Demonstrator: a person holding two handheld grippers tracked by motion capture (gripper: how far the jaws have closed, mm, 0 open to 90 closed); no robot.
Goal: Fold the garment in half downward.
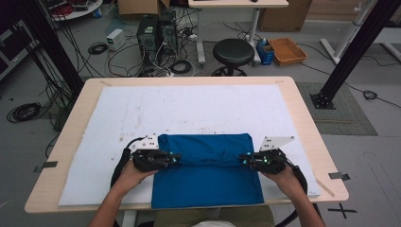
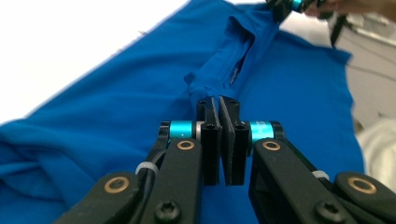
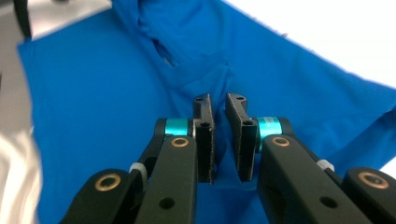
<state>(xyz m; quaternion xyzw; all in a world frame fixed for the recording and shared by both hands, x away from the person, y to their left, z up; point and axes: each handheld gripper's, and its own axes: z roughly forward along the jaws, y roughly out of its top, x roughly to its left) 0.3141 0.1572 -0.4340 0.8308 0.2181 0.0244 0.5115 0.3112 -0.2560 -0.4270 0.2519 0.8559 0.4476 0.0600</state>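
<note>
A: Where is the blue cloth (image 1: 206, 176) found?

B: It is spread at the near edge of the tabletop (image 1: 306, 124), on a white mat (image 1: 198, 111), toward 6 o'clock in the high view. Its far part is folded back over itself, so that a thicker band is formed along the far edge.

A: How is the left gripper (image 1: 176, 157) placed?

B: It is held at about 9 o'clock of the cloth, at the left end of the folded band. In the left gripper view its fingers (image 2: 208, 140) are seen pressed nearly together, with a bunched fold of blue fabric pinched at their tips.

A: And the right gripper (image 1: 242, 159)?

B: It is held at about 3 o'clock of the cloth, at the right end of the band. In the right gripper view a narrow gap is left between its fingers (image 3: 204, 142), and blue fabric is seen rising between them; the cloth is gripped there too.

A: How does the fabric lie between the two?

B: A raised ridge is stretched from one gripper to the other, with flat cloth beneath it.
</note>
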